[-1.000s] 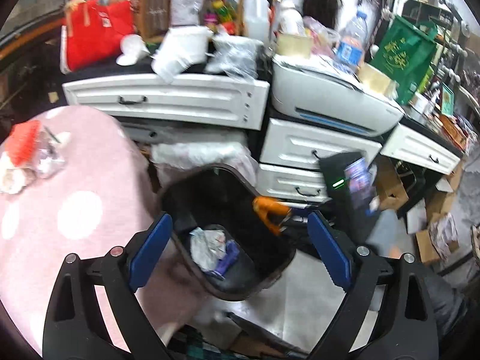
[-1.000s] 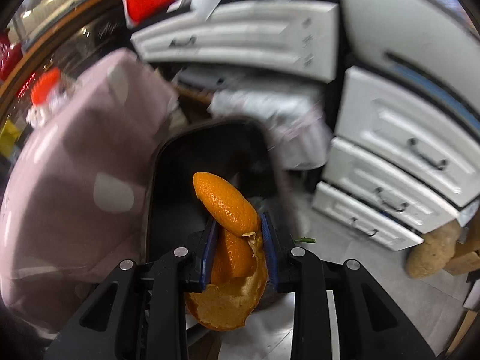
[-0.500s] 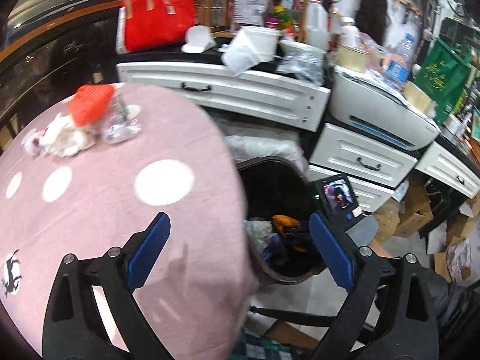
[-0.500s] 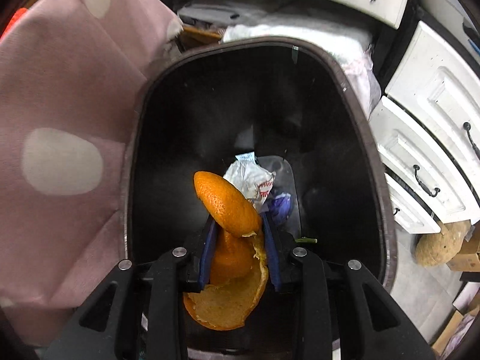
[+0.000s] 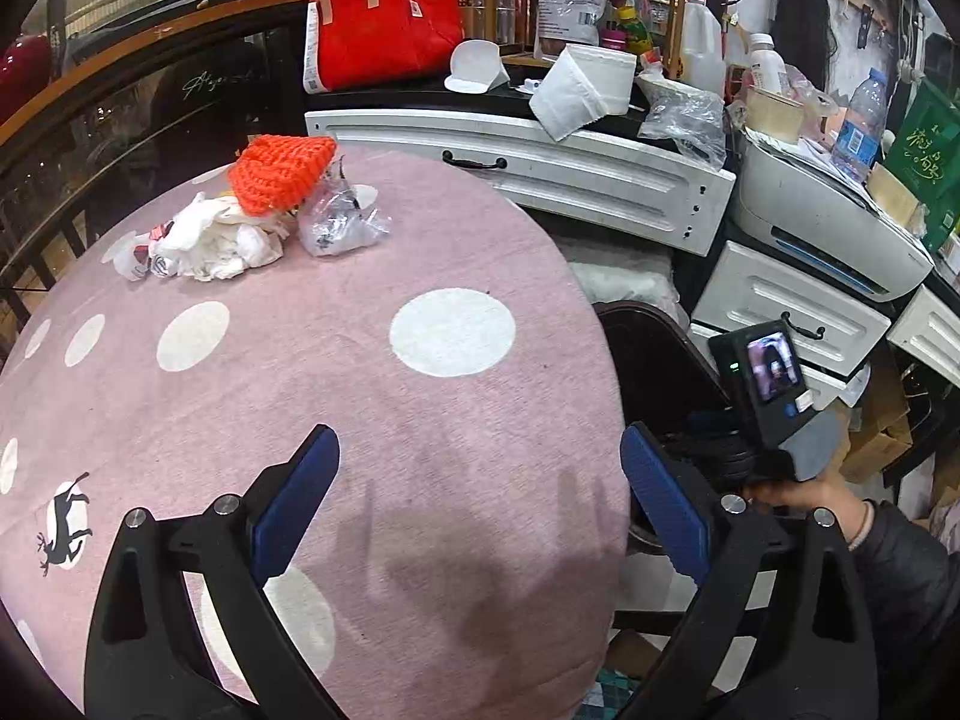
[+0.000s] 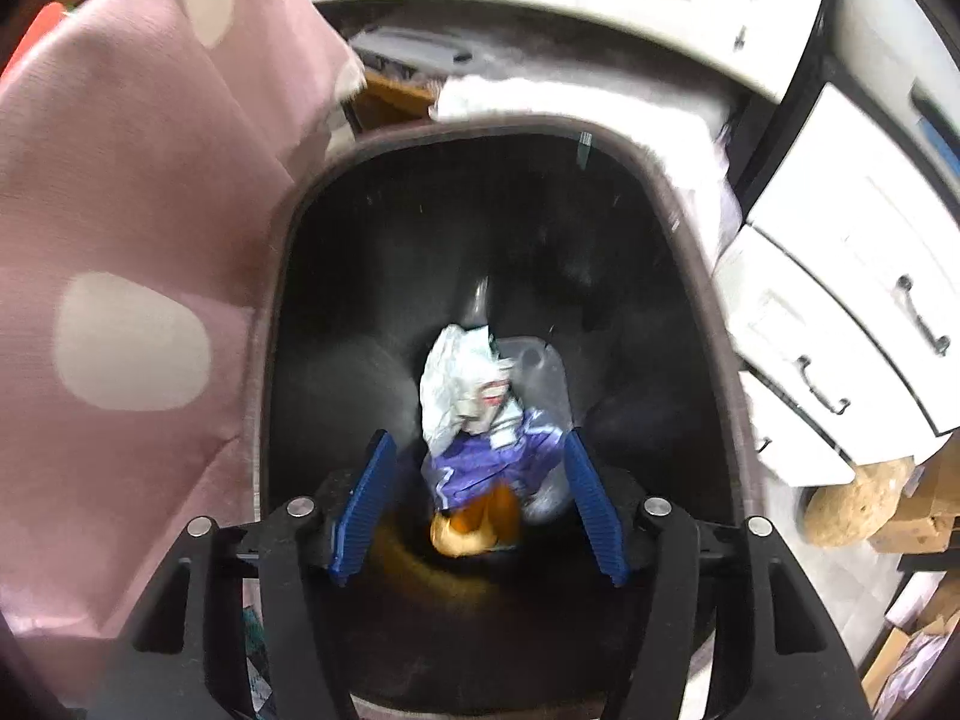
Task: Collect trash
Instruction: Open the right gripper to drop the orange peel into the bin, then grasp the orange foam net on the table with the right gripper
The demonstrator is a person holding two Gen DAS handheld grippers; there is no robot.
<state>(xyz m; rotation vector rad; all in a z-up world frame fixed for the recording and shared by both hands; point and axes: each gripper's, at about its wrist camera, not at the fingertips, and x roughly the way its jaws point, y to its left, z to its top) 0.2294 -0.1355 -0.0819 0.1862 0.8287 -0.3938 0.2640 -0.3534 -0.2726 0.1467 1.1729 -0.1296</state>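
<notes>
Little readable text, left wrist view only.
Gold Chinese characters on green bag (image 5: pixel 921 147), not clear enough to read out; cursive signature-style script on dark chair back (image 5: pixel 207 81), illegible; printed labels on packet (image 5: pixel 570 6) and red bag (image 5: pixel 384 18) too small.

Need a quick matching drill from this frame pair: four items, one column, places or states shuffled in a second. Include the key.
Items:
1. orange peel
2. orange knitted hat
3. red bag
4. right gripper

Places or states:
A. on the black counter above the white drawers
B. jaws opening over the bin, nothing pressed between the pads
C. lying in the bin by a purple wrapper
D. on the pink dotted tablecloth, next to crumpled white paper

Pairs: 1-C, 2-D, 3-A, 4-B
</notes>
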